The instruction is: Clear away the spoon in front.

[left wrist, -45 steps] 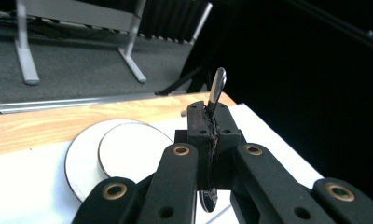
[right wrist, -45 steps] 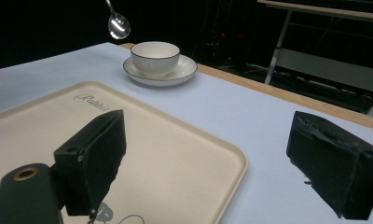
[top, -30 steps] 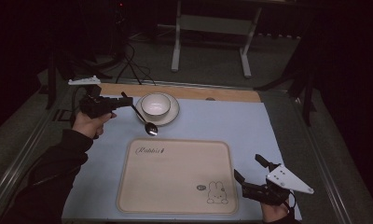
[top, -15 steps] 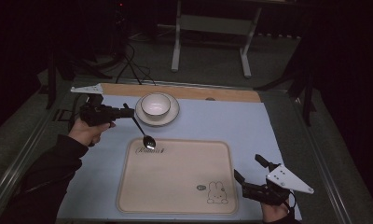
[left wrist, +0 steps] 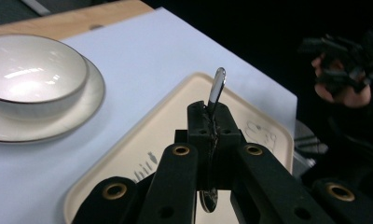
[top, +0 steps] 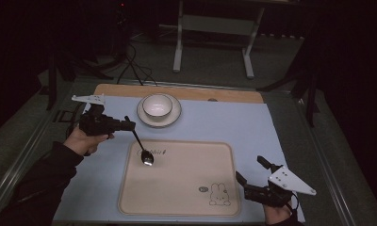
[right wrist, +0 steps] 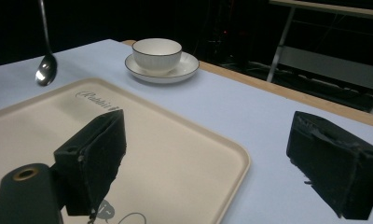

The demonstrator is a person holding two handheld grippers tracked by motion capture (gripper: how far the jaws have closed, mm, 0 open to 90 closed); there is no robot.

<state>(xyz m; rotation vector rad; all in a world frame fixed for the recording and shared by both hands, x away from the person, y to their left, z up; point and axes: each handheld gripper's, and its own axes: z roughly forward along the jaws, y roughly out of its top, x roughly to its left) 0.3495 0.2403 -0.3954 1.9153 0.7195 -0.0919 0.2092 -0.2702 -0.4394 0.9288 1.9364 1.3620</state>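
One spoon [top: 140, 143] sits left of centre in the high view, its bowl over the upper left corner of the tray; one bowl [top: 157, 105] stands above centre, on one saucer [top: 173, 117]; one cream tray [top: 186, 188] fills the lower middle, with one rabbit drawing [top: 217, 194] printed in its lower right corner; two grippers are in the frame, the left gripper [top: 128, 125] at middle left and the right gripper [top: 250, 172] at lower right; one pale blue mat [top: 233, 122] underlies everything.
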